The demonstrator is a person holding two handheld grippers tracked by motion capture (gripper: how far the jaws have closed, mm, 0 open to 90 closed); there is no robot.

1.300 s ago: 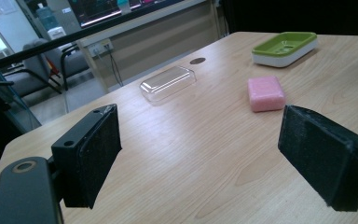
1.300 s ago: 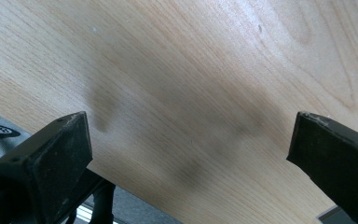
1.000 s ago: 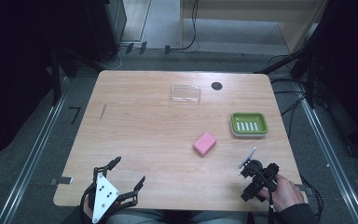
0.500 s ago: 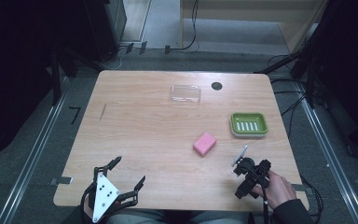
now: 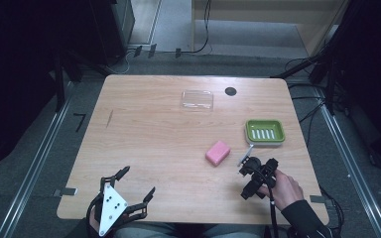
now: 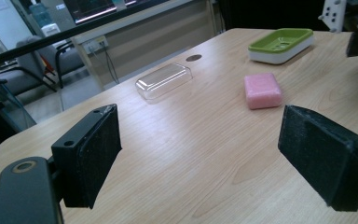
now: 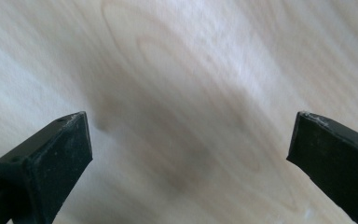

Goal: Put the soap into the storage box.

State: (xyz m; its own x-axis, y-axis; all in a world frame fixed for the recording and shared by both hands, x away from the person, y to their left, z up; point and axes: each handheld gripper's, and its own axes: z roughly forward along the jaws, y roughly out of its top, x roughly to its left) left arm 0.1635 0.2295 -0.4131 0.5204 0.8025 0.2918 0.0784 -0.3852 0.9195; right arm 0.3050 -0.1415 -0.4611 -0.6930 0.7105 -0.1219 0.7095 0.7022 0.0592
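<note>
Pink soap bar [image 5: 218, 152]: mid-table, just left of right gripper [image 5: 250, 166], jaws spread wide, empty. Likely light, firm, slick; best pinched across flat long sides. Left gripper [image 5: 135, 185]: likewise agape, idle.

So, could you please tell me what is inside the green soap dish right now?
Nothing lies in the dish: its ridged, slotted floor is bare. The pink soap sits on the table beside it. Whatever is below the slots, in the white base, is hidden.
</note>
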